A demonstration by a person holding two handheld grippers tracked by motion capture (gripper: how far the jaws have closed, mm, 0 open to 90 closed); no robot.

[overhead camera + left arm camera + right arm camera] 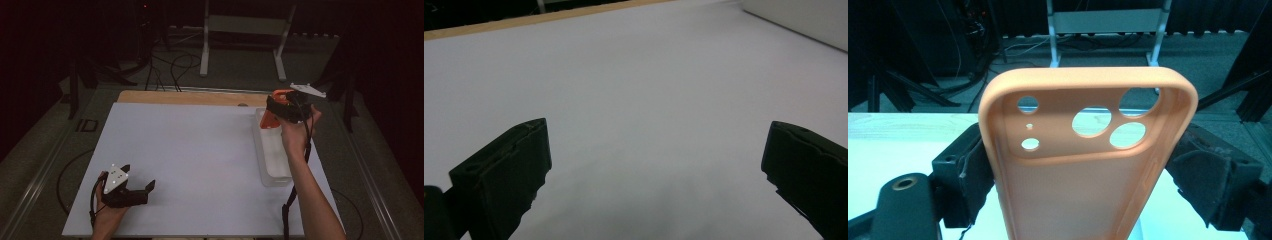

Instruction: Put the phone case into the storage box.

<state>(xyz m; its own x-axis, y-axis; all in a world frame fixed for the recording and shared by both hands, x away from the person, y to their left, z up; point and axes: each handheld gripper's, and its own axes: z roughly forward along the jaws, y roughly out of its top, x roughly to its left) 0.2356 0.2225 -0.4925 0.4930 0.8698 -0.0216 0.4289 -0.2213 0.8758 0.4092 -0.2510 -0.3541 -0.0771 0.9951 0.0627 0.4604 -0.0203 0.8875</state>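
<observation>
Phone case (1083, 165) sits clamped between your right gripper's (272, 117) jaws, raised above the clear tray (272, 165) at the table's (190, 150) right edge; your left gripper (137, 182) rests wide apart, holding nothing.

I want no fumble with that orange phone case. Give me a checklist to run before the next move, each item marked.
1. Right hand-held gripper shut on the orange phone case: ok.
2. Case lifted above the clear tray: ok.
3. Left hand-held gripper open, holding nothing: ok.
4. White tabletop between the grippers free: ok.
5. Grip firm enough against slipping: cannot tell.
</observation>
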